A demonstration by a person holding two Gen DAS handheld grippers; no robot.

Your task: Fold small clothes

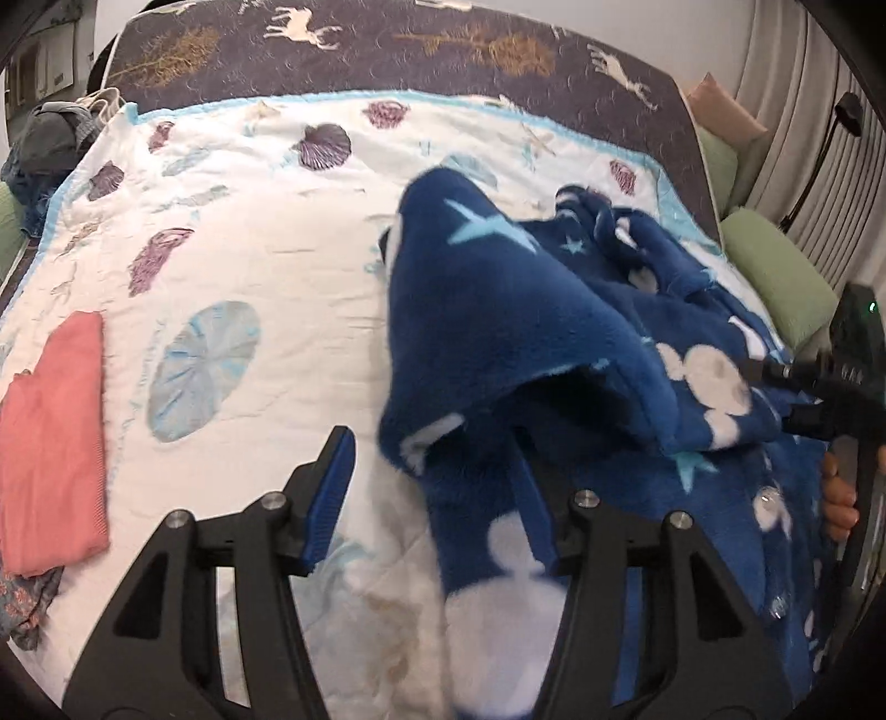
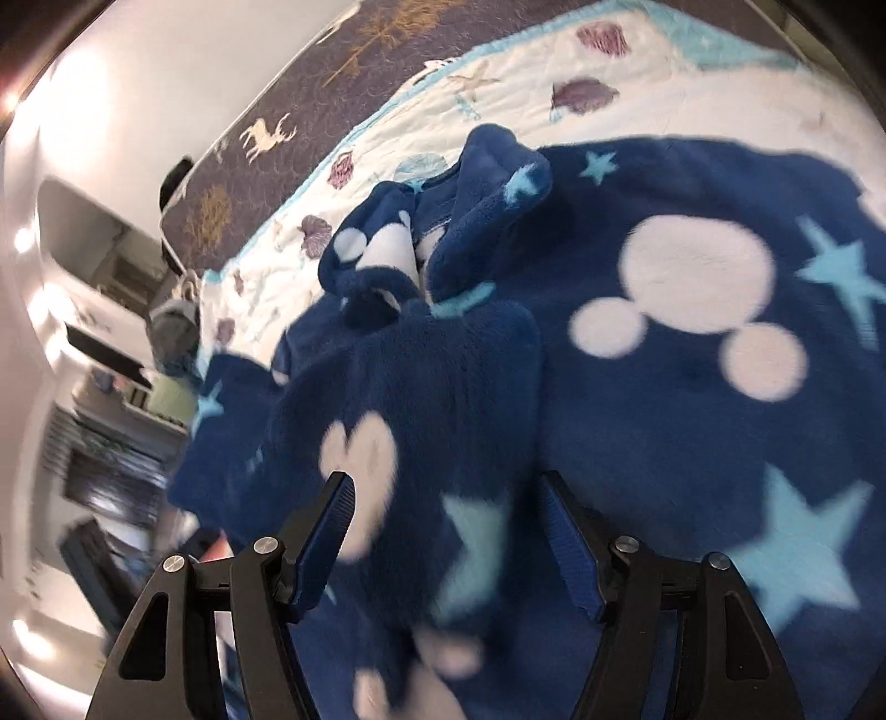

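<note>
A dark blue fleece garment (image 1: 526, 310) with white mouse-head shapes and light blue stars lies crumpled on the right half of the white seashell quilt (image 1: 266, 243). My left gripper (image 1: 432, 493) stands open just above the quilt. A fold of the fleece hangs over its right finger (image 1: 534, 498), while its left pad is bare. My right gripper (image 2: 446, 523) hovers low over the same fleece (image 2: 692, 387) with its jaws wide apart and the cloth beneath and between them, unpressed. In the left wrist view, the right gripper (image 1: 786, 396) shows at the fleece's right edge with a hand behind it.
A folded pink garment (image 1: 52, 443) lies at the quilt's left edge, over a patterned blue cloth (image 1: 27, 609). A dark deer-print blanket (image 1: 387, 50) covers the far side. Green cushions (image 1: 775, 282) line the right, and a heap of clothes (image 1: 50, 138) sits at the far left.
</note>
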